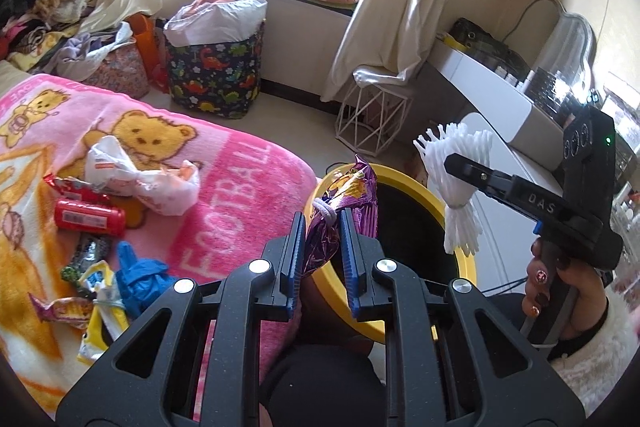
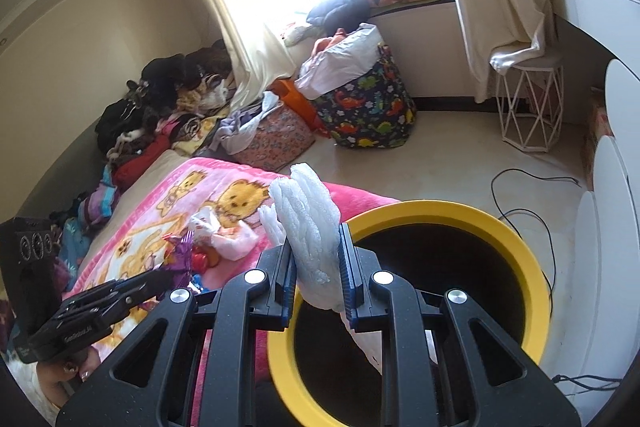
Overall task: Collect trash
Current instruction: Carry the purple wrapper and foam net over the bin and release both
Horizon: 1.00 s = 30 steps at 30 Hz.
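Observation:
My left gripper (image 1: 322,227) is shut on a crumpled purple foil wrapper (image 1: 348,203), held at the near rim of the yellow-rimmed black bin (image 1: 424,189). My right gripper (image 2: 316,247) is shut on a white foam net sleeve (image 2: 310,219), held above the yellow rim of the bin (image 2: 516,235). In the left wrist view the right gripper (image 1: 452,163) hangs over the bin's far side with the foam net (image 1: 456,179) hanging from it. Left on the pink bear blanket (image 1: 224,163) lie a crumpled white wrapper (image 1: 132,171), a red tube (image 1: 88,217), a blue glove (image 1: 140,277) and several small packets.
A dinosaur-print bag (image 1: 216,75) stuffed with plastic stands on the floor by the window. A white wire stool (image 1: 372,115) stands under the curtain. Piled clothes (image 2: 168,107) lie along the wall. A black cable (image 2: 532,215) runs over the floor beside white furniture (image 2: 616,195).

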Tool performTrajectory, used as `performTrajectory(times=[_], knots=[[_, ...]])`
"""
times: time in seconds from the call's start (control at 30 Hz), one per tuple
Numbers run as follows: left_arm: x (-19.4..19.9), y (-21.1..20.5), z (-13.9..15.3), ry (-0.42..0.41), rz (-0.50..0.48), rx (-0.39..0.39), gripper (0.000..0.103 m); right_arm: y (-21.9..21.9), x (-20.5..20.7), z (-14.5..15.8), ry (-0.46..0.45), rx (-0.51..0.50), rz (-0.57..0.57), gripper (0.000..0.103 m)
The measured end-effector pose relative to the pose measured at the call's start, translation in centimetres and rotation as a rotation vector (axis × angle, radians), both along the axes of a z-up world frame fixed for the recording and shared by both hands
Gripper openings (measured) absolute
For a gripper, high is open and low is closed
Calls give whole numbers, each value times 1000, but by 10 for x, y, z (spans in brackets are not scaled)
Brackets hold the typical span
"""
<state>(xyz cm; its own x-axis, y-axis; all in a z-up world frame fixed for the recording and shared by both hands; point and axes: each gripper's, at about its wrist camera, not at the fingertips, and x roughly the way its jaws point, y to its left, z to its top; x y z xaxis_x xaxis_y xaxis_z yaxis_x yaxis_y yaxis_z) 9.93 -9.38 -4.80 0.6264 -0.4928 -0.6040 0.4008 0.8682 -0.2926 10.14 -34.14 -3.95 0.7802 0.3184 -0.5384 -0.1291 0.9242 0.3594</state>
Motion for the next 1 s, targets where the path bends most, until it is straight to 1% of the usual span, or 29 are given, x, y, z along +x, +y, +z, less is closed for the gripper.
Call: performTrajectory(times=[0.4, 0.87, 1.0], knots=[[0, -27, -11, 22, -53, 27, 12, -26, 1, -15, 32, 14, -70, 18], [0, -67, -32, 60, -144, 74, 12, -49, 5, -35, 79, 47, -128, 18], [0, -79, -39, 71, -167, 85, 12, -53, 5, -39, 86, 52, -142, 20]])
